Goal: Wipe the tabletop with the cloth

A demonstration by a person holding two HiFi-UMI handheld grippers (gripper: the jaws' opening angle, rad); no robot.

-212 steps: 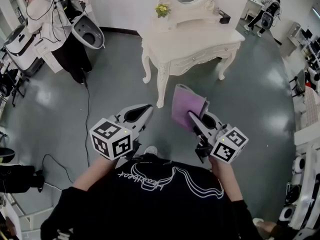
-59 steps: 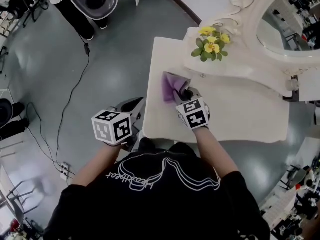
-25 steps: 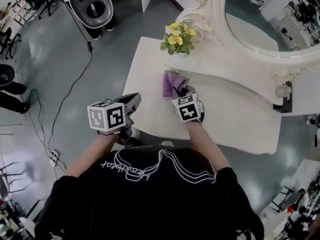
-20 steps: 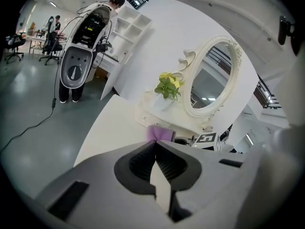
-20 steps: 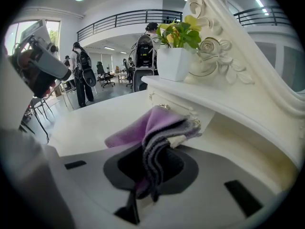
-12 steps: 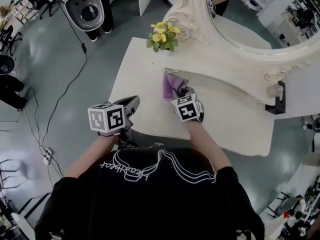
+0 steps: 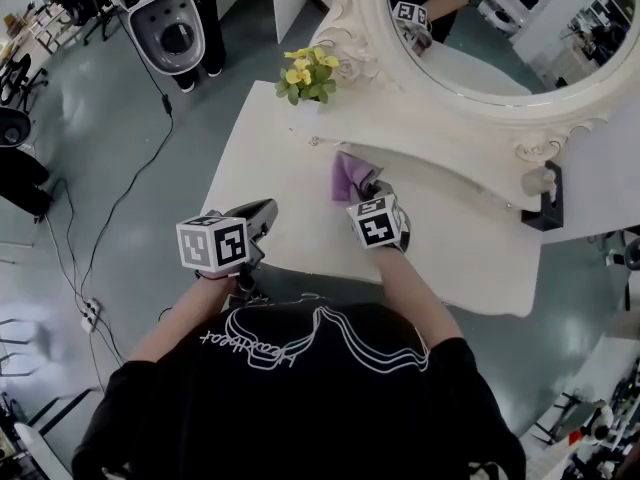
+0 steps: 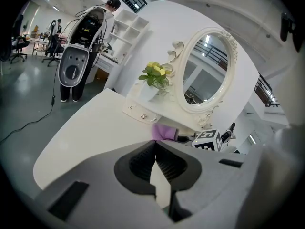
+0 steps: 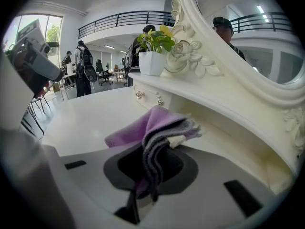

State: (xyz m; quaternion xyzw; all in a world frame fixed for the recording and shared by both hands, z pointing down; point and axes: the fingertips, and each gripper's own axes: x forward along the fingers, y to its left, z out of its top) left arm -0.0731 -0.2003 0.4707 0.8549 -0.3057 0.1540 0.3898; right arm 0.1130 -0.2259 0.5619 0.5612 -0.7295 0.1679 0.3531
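A purple cloth (image 7: 347,174) lies bunched on the white tabletop (image 7: 262,155), close under the mirror's drawer shelf. My right gripper (image 7: 366,190) is shut on the cloth (image 9: 153,124), which sticks out ahead of the jaws and touches the tabletop (image 9: 85,119). My left gripper (image 7: 263,212) hovers over the table's front left edge, shut and holding nothing. In the left gripper view its jaws (image 8: 155,144) meet, and beyond them I see the cloth (image 8: 165,132) and the right gripper's marker cube (image 8: 208,140).
A pot of yellow flowers (image 7: 308,73) stands on the drawer shelf (image 7: 430,140) at the back left. An oval mirror (image 7: 470,28) rises behind it. A black object (image 7: 546,200) sits at the table's far right. A person stands by a grey machine (image 7: 170,23) on the floor at left.
I have come up to the dressing table and set the cloth on its top. Over the last second the right gripper and cloth slid right, away from the flowers.
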